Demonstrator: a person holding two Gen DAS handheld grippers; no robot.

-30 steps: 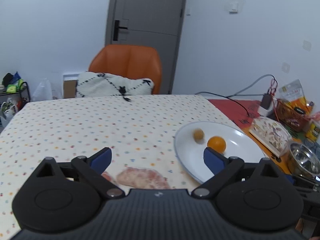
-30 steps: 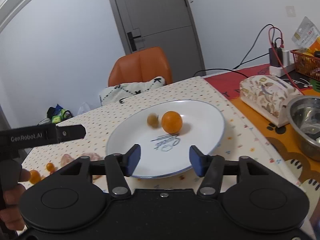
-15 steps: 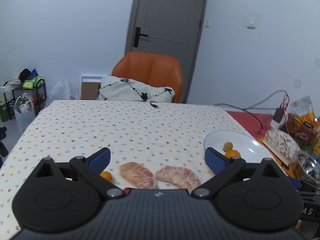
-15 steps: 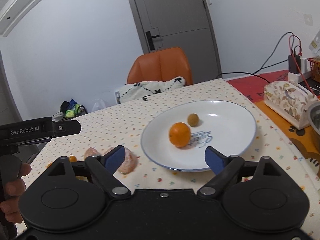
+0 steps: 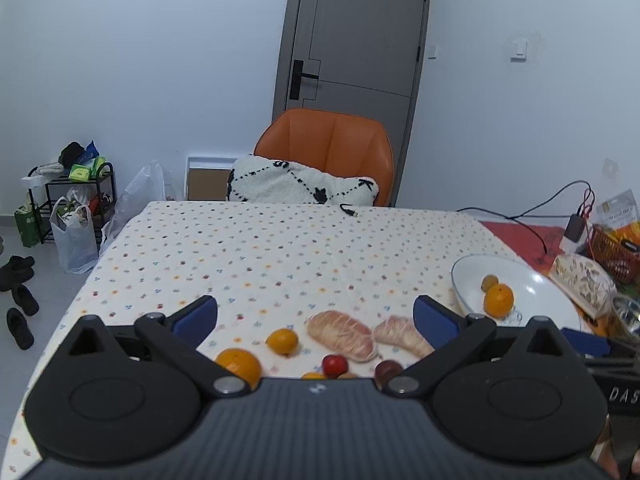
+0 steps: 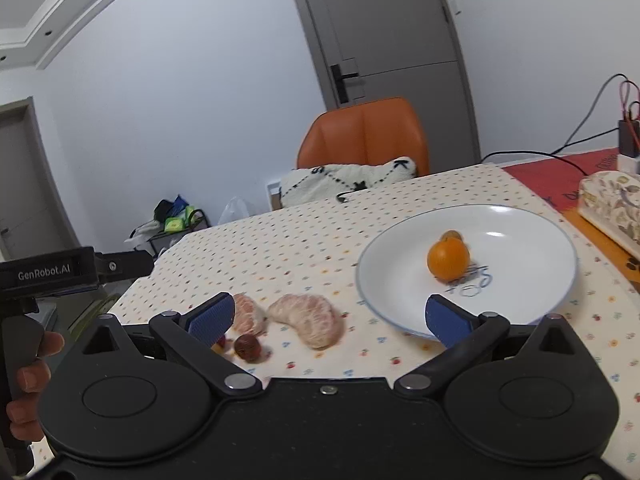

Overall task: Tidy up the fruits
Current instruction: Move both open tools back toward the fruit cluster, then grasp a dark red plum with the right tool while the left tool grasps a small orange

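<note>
white plate (image 6: 520, 312) holding an orange (image 6: 448, 259) and small brown fruit (image 5: 489, 282), both grippers spread wide, empty

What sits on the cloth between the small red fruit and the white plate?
A peeled pomelo segment lies between the red fruit and the plate, seen in the right wrist view.

Two peeled pomelo segments (image 5: 341, 334) (image 5: 403, 336) lay on the tablecloth. Two small oranges (image 5: 282, 341) (image 5: 239, 363) sat near them, and possibly a third, mostly hidden under the gripper body. There was one red fruit (image 5: 335, 365) and one dark brown one (image 5: 388, 371). One white plate (image 6: 532, 236) held one orange (image 6: 448, 259) and one small brownish fruit (image 5: 489, 282).
</note>
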